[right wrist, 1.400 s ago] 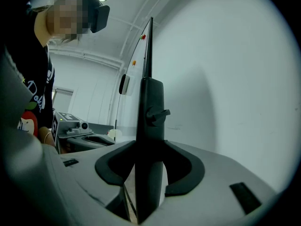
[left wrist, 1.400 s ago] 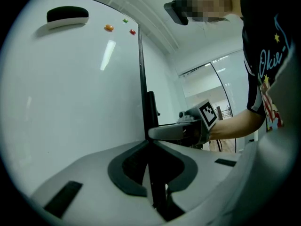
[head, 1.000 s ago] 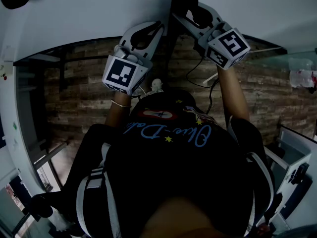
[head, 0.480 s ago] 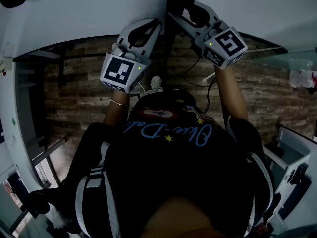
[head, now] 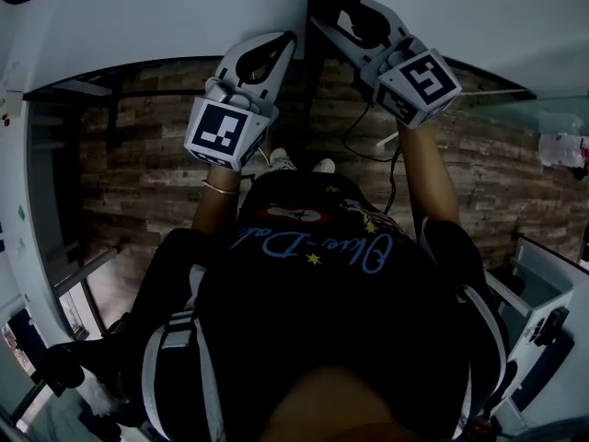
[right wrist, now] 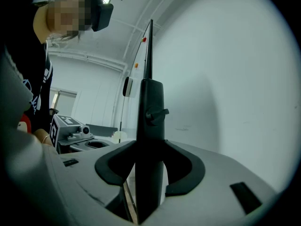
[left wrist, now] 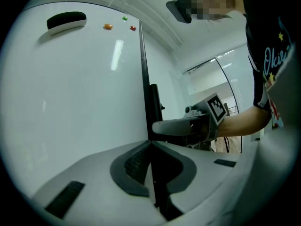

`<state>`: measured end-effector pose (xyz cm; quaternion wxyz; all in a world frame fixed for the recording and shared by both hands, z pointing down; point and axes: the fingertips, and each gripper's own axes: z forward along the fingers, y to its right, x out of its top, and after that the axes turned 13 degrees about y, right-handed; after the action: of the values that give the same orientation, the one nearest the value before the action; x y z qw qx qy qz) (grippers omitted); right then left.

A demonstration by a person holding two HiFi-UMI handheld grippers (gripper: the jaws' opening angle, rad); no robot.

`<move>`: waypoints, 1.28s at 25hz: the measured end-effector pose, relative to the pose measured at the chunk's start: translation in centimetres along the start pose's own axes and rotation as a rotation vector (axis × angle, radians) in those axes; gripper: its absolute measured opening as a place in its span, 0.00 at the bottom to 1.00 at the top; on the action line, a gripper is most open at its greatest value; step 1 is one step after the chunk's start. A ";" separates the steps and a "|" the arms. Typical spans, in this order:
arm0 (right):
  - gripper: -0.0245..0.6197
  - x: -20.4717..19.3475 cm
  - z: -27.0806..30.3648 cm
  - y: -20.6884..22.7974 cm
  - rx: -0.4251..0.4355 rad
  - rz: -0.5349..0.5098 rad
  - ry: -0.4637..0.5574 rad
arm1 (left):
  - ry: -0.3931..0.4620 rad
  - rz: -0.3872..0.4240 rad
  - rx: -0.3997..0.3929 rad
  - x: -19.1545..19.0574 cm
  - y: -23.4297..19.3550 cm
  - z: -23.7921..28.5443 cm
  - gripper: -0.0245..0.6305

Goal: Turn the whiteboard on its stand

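A person stands close against the whiteboard point(left wrist: 70, 88), which rises upright on its stand, and works both tools at the board's near side edge. The left gripper point(left wrist: 150, 142) is closed on the board's thin dark edge, its jaws meeting over the frame. The right gripper point(right wrist: 150, 147) is clamped round the black post point(right wrist: 151, 91) of the stand just beside it, with a small knob point(right wrist: 162, 112) showing above the jaws. The two tools sit near each other, arms raised and reaching forward over the wood floor point(head: 147, 173).

The split grip looks deliberate: one tool appears to steady the stand while the other has purchase on the edge, where a push or pull would swing the panel. Whether the knob locks the board cannot be told.

An eraser point(left wrist: 67, 21) and small magnets point(left wrist: 108, 26) cling high on the board's face and could drop if it tips. A cable point(head: 368, 145) trails on the floor near the stand's foot, a likely snag.
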<state>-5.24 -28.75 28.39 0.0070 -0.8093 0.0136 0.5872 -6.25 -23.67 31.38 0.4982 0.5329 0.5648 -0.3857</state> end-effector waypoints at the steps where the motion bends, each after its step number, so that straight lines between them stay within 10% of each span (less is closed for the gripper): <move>1: 0.32 0.0 -0.2 -0.6 -0.003 0.000 0.004 | 0.001 0.001 -0.003 0.0 0.2 -0.5 0.07; 32: 0.32 0.2 -1.8 -4.6 -0.114 -0.046 -0.013 | 0.019 -0.037 -0.140 1.4 0.0 -4.8 0.07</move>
<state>-3.34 -24.19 28.69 -0.0255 -0.8048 -0.0386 0.5918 -6.94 -18.78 31.01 0.5216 0.4898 0.6050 -0.3494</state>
